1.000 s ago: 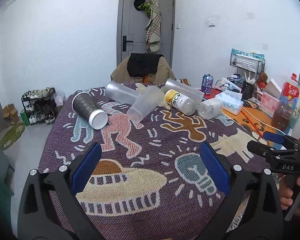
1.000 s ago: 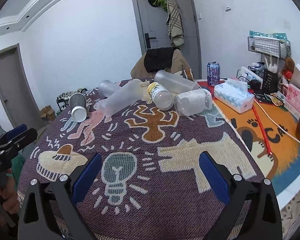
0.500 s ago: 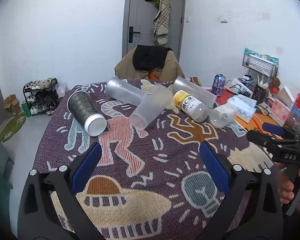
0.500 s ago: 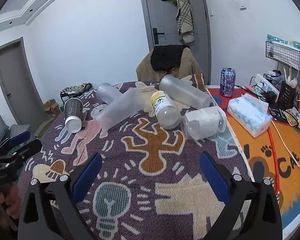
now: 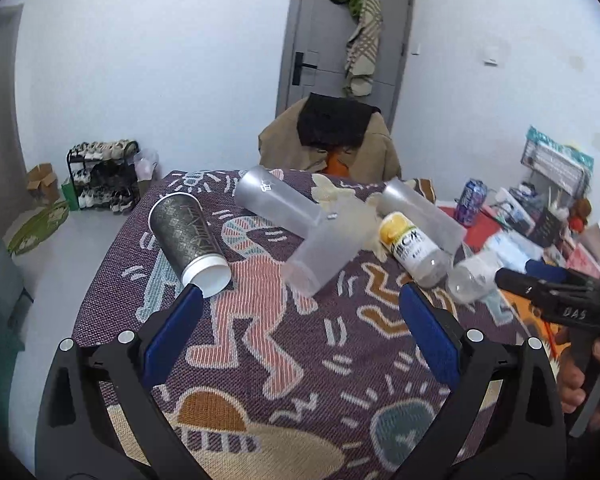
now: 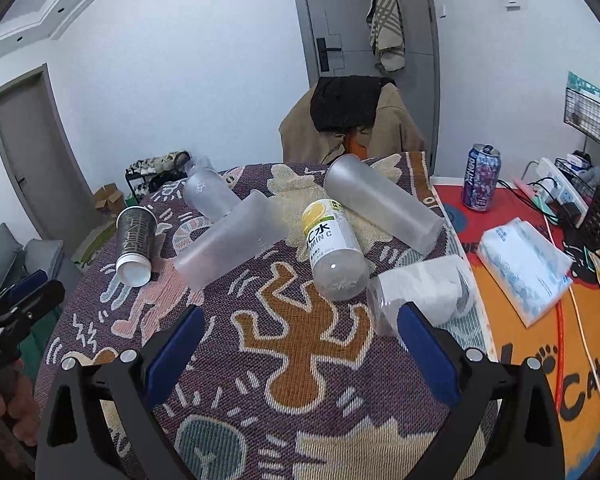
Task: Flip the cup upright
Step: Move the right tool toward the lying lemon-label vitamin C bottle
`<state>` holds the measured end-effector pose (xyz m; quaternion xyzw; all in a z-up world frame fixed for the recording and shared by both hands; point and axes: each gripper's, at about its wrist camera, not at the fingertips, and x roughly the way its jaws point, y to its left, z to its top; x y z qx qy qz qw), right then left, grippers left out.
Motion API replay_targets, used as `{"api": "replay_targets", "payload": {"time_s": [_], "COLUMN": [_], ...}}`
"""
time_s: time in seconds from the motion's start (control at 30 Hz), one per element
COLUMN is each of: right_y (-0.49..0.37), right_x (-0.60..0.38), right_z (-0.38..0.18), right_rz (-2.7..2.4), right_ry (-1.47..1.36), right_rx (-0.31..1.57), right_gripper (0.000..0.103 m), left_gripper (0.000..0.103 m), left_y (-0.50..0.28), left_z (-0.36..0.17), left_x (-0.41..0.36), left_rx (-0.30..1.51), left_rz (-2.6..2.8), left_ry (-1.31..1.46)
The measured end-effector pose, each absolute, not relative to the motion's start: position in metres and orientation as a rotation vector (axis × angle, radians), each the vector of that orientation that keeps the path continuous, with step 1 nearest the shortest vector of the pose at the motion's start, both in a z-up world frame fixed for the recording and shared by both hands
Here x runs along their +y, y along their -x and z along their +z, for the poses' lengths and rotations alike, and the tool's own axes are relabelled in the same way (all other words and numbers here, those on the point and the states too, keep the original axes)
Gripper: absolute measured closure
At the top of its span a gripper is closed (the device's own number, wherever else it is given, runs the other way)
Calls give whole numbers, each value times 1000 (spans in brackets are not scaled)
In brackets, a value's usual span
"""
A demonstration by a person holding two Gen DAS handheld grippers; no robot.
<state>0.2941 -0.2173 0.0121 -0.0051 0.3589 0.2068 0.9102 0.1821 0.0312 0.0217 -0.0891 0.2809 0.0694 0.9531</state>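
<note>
- Cups lie on their sides across the counter, none upright yet.
- Dark patterned cup sits far left, white open mouth facing the left tongs; likely target, though 3 frosted tumblers are also down.
- Left tongs spread wide, empty, short of that cup.
- Right tongs also spread, empty, near the vitamin bottle.
- Handling guess: paper-type cup, light, thin wall, crushes easily. Pinch mid-body across the diameter with light force, then rotate rim up.
</note>
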Motion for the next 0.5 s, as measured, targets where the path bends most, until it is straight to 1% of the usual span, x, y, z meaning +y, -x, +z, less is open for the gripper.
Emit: {"api": "replay_targets", "payload": {"time_s": [0.37,0.5], "right_y": [-374,-402], "right_x": [-199,-182], "right_z": [-11,-25], "right_rz": [382,373], "right_ry": [61,126], "right_rx": [843,898], "right_gripper": [11,13], "left_gripper": [6,6], "left_y": [-224,-235], "left_z": [22,17], "left_x": [39,46], "left_rx": [599,614], "left_rz": [220,254], "left_ry": [208,232]}}
